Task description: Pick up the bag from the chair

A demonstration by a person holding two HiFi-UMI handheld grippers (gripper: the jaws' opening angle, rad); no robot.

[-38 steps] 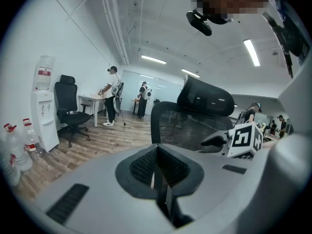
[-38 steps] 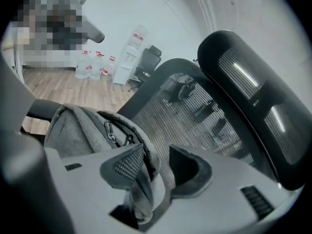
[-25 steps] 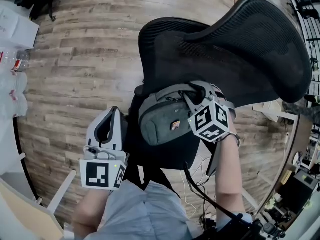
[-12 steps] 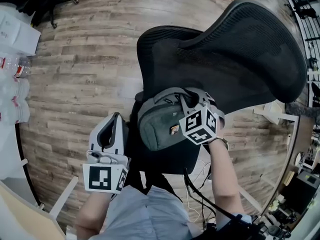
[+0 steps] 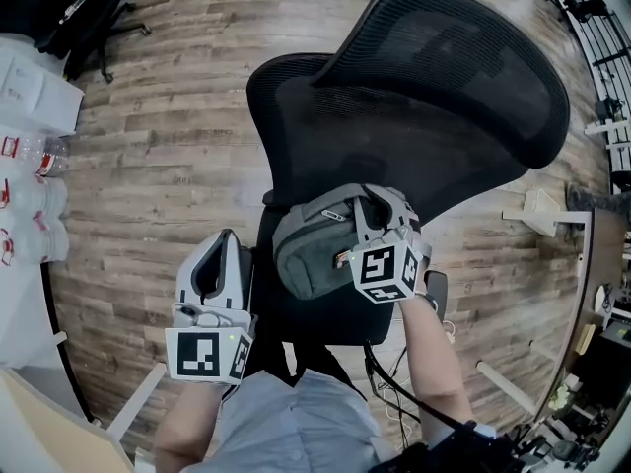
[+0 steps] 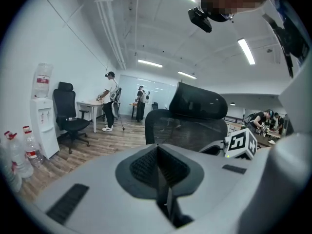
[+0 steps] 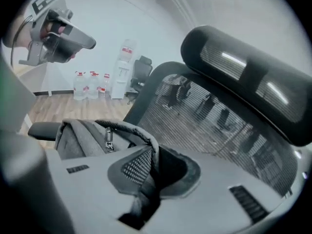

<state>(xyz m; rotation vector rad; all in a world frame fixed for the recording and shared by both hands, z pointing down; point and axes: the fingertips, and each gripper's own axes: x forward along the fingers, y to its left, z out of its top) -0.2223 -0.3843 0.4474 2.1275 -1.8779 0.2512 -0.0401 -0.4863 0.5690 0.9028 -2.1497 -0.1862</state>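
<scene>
Holding the left gripper point(image 5: 225, 239) just left of the grey bag point(image 5: 311, 249), jaws pressed together on nothing. Pinching the bag's top strap point(image 7: 131, 129) in the right gripper point(image 7: 151, 165), jaws just closing on it. Holding the bag at the front of the black chair's point(image 5: 325, 116) seat.

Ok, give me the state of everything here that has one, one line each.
Grey bag: over the seat's front, handle strap gripped.
Office chair: upright.
Left gripper: shut, empty, beside the chair.
Right gripper: jaws just closed further, shut on the handle strap.
Water bottles: upright on the floor.
</scene>
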